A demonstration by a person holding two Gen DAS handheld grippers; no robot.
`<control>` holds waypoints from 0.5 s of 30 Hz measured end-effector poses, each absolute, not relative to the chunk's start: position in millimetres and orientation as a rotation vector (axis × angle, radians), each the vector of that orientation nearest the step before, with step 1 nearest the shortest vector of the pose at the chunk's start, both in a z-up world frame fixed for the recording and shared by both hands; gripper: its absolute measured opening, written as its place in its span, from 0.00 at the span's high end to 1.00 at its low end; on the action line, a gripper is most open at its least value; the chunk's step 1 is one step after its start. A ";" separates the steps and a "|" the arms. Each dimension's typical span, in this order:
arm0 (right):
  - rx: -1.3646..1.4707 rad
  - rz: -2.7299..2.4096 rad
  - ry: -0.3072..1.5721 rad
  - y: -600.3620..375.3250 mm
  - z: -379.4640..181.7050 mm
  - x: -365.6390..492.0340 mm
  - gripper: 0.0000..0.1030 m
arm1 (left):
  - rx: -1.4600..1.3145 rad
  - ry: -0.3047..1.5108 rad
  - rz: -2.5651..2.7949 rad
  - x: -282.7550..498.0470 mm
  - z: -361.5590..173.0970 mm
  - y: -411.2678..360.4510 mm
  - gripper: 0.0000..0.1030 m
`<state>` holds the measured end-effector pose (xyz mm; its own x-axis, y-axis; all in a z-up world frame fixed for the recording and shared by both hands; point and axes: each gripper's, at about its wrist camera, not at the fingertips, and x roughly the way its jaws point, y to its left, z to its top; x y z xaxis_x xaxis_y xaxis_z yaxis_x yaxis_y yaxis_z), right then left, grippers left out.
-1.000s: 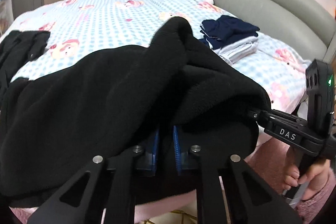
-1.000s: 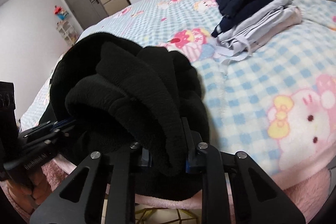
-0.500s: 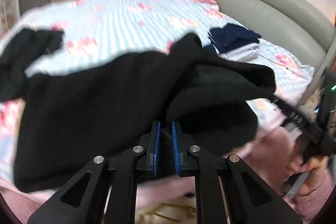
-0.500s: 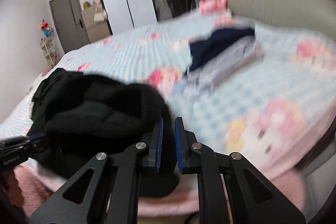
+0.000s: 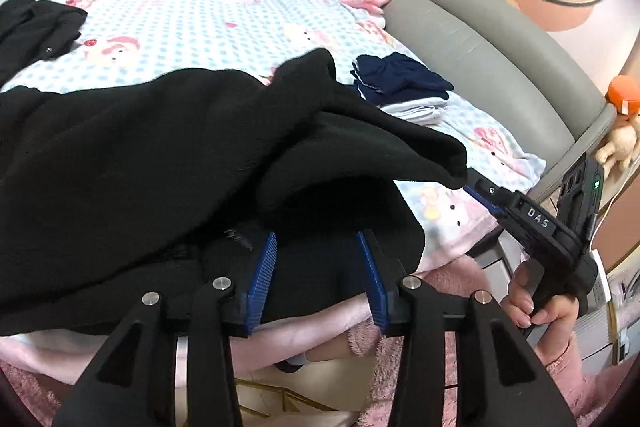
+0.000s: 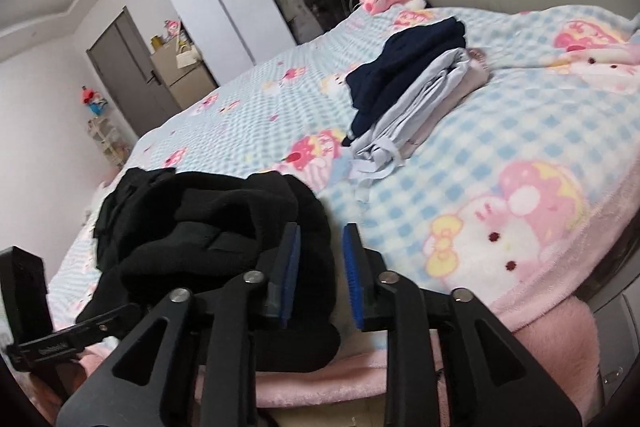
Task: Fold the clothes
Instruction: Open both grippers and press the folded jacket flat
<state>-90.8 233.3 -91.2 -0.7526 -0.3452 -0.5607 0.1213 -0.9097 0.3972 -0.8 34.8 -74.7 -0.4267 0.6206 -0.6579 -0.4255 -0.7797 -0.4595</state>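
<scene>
Your left gripper (image 5: 316, 267) has just been opening; its blue pads now stand apart, with the hem of the black fleece garment (image 5: 160, 167) lying between them but pressed by neither. Your right gripper (image 6: 320, 267) has also just been parting, more narrowly. A fold of the same black fleece (image 6: 224, 227) sits in the gap against the left pad, and the right pad stands clear of it, so I read it as released too.

From the left wrist view, the garment lies in a heap at the near edge of the bed (image 5: 180, 11), running from 9 o'clock across to about 2 o'clock, where one flap droops over the tip of the other gripper.

Expect it to handle as thick, soft and floppy: probably light for its bulk, grippy rather than slippery, and nothing you could break. It will likely sag and bunch, so take it at a hem or corner, one layer thick, and spread your hands wide.

Farther off, at 1 o'clock, sits the stack of folded clothes (image 5: 400, 87), well apart.
</scene>
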 end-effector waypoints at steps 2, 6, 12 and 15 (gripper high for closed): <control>0.951 -2.652 -0.480 229.7 -89.7 -95.7 0.75 | -1.138 -0.293 2.226 -2.7 -73.5 37.1 0.58; 0.941 -2.621 -0.379 214.3 -81.0 -101.2 0.75 | -1.127 -0.130 2.306 -3.6 -64.3 41.9 0.58; 0.885 -2.580 -0.454 216.7 -65.2 -102.3 0.53 | -1.250 -0.365 2.120 -16.7 -77.5 24.5 0.50; 0.913 -2.537 -0.364 202.6 -66.8 -110.4 0.48 | -1.236 -0.412 2.253 -11.6 -81.2 17.6 0.50</control>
